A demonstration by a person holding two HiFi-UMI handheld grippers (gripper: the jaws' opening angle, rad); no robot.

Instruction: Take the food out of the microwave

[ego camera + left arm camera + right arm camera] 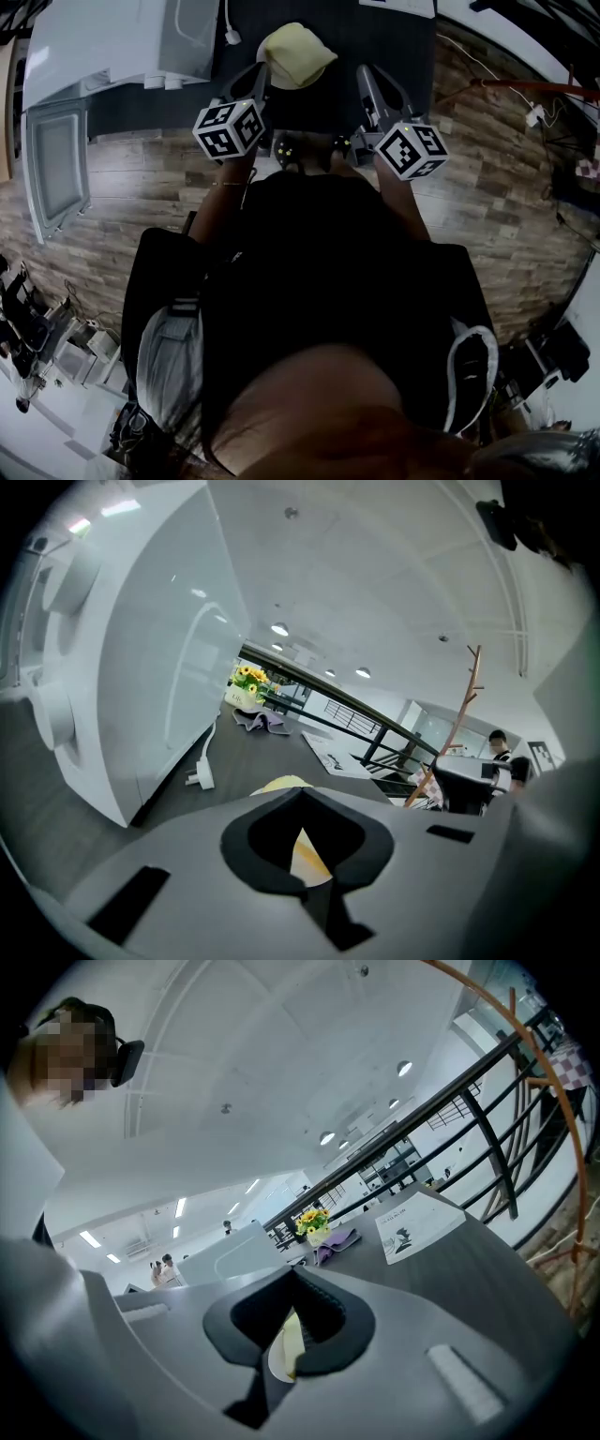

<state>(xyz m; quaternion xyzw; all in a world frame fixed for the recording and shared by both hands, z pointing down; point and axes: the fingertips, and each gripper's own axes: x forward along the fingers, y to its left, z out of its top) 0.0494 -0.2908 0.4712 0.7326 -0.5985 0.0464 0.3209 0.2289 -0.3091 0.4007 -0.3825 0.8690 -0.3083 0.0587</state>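
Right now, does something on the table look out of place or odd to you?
Yes. A white plug lies loose on the dark table beside the microwave, connected to nothing visible. The microwave's door also stands wide open, past the table edge.

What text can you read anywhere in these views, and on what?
Leaflet: a small picture and lines of print, too small to read.
Left cube and right cube: black-and-white square patterns only, no words.
Microwave: no label or brand shows.
Nothing here can be read as text.
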